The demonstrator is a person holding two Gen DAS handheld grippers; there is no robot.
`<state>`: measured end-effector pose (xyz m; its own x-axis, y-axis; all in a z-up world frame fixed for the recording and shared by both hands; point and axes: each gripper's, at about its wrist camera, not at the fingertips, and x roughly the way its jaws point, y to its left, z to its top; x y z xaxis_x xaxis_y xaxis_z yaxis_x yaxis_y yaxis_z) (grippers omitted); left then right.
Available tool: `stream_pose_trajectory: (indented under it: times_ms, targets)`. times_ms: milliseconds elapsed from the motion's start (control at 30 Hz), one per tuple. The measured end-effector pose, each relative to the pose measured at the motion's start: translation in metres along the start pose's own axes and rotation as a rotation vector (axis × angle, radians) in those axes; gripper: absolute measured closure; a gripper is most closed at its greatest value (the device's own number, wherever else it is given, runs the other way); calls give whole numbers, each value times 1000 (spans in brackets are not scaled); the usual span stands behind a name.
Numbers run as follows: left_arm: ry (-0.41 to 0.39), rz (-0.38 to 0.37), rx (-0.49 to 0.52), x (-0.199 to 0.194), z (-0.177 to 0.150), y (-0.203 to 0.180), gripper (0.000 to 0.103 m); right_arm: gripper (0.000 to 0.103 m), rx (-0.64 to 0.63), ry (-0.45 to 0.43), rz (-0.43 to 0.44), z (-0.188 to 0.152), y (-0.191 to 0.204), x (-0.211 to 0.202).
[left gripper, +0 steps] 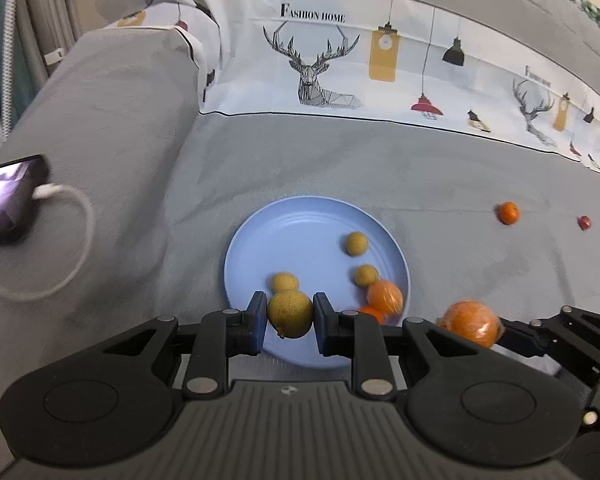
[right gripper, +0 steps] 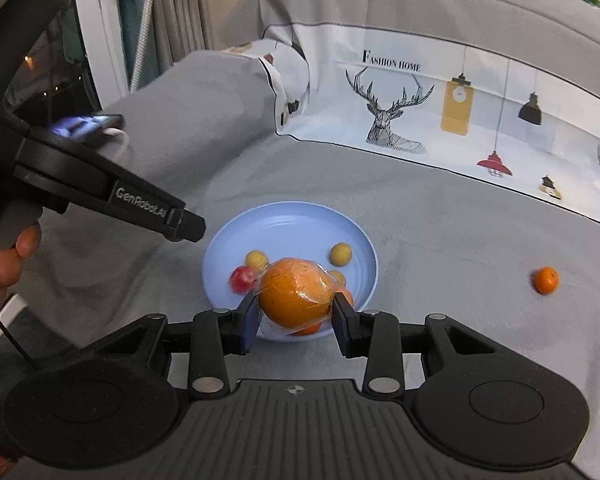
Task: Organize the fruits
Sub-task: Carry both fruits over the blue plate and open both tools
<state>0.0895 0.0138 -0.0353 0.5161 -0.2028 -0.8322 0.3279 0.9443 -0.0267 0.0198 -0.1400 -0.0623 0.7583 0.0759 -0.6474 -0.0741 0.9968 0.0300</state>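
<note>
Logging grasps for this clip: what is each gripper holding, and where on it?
Left gripper pinches a yellow-green fruit across its sides; right gripper clamps a plastic-wrapped orange across its sides.

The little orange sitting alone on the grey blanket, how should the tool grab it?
Probably from straight above, with the tool's fingers closing on opposite sides of the little orange at its widest middle. It is round, so any side works, and bare grey blanket surrounds it.

- Evenly lit, soft and indoor; no hard shadows on the grey sofa cover (left gripper: 380,168).
- Strongly bowed at the fisheye edges.
- Slightly smeared, perhaps by motion, around the wrapped orange (right gripper: 296,294) and glowing phone screen (left gripper: 4,196).
</note>
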Motion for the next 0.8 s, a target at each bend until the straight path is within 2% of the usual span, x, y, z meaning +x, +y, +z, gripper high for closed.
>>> stream_pose_trajectory:
  times_ms: [300,600,633,667,700,733,767,800]
  targets:
    - [51,22,27,70,21,-4,76,64,-9,70,-4,17,-14,75]
    - [61,56,61,110,30,-7,75,63,-39,125,6,18,-17,109]
    - [52,58,67,111,31,-8,62,63,-44,130,11,19,-17,111]
    - [40,57,70,110,32,-8,34,61,-47,134,19,21,-17,114]
    - [16,55,68,106,32,-8,20,58,-49,132,25,23,-17,116]
    - [-15,64,61,100,31,-7,2,43,-49,128,25,25,-17,115]
    - [-41,77,56,93,30,-8,0,24,-46,123,19,28,-18,113]
    - [-56,78,61,86,29,-8,0,17,-41,119,9,30,-18,110]
